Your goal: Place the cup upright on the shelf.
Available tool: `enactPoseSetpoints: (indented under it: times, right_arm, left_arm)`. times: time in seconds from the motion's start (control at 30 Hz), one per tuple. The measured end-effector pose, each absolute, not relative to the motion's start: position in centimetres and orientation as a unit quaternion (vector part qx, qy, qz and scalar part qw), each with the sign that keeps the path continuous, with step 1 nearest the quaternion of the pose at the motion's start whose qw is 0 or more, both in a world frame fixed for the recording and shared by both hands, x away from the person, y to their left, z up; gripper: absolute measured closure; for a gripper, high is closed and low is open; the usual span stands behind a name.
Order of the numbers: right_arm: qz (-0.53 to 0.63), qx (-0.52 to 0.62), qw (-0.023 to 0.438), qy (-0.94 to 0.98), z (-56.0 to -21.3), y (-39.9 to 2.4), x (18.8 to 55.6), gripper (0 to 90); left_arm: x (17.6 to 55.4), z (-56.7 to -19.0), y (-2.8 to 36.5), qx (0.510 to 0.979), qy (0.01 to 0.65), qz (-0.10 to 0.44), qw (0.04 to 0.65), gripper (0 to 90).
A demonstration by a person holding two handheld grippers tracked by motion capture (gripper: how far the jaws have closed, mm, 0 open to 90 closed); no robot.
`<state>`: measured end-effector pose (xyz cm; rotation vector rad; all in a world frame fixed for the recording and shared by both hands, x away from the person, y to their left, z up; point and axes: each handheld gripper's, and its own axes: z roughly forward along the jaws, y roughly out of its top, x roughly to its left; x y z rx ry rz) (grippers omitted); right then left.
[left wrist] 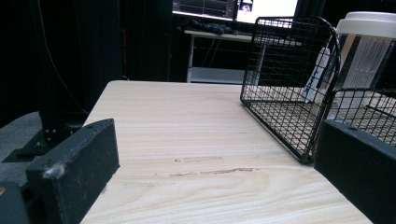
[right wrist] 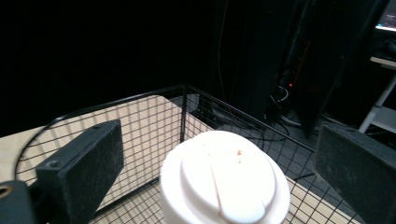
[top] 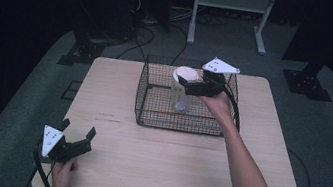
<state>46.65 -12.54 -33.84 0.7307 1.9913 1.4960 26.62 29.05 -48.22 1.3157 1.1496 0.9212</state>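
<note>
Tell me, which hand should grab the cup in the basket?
The right. Its hand-held gripper hangs open at the cup's lid inside the basket. The left hand-held gripper sits open near the table's front corner, far off.

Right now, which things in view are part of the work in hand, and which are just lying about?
In the job:
- right gripper, jaws open around the container's lid
- white-lidded container, upright in the basket
- black wire basket

Lying about:
- left gripper, open, idle at the table's near corner
- white metal stand on the floor behind
</note>
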Motion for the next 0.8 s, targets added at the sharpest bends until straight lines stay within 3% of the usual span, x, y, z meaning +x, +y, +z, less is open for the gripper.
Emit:
enactPoseSetpoints:
  times: [0.53,0.8]
  right_arm:
    - [0.560,0.265,0.273,0.736,-31.8,-13.8,43.7,1.4]
    - [0.554,0.275,0.273,0.737,-32.5,-14.9,43.5,1.4]
  left_arm:
    - [26.6,-48.2,29.0,0.557,0.483,0.390,0.552,0.0]
    - [26.6,-48.2,29.0,0.557,0.483,0.390,0.552,0.0]
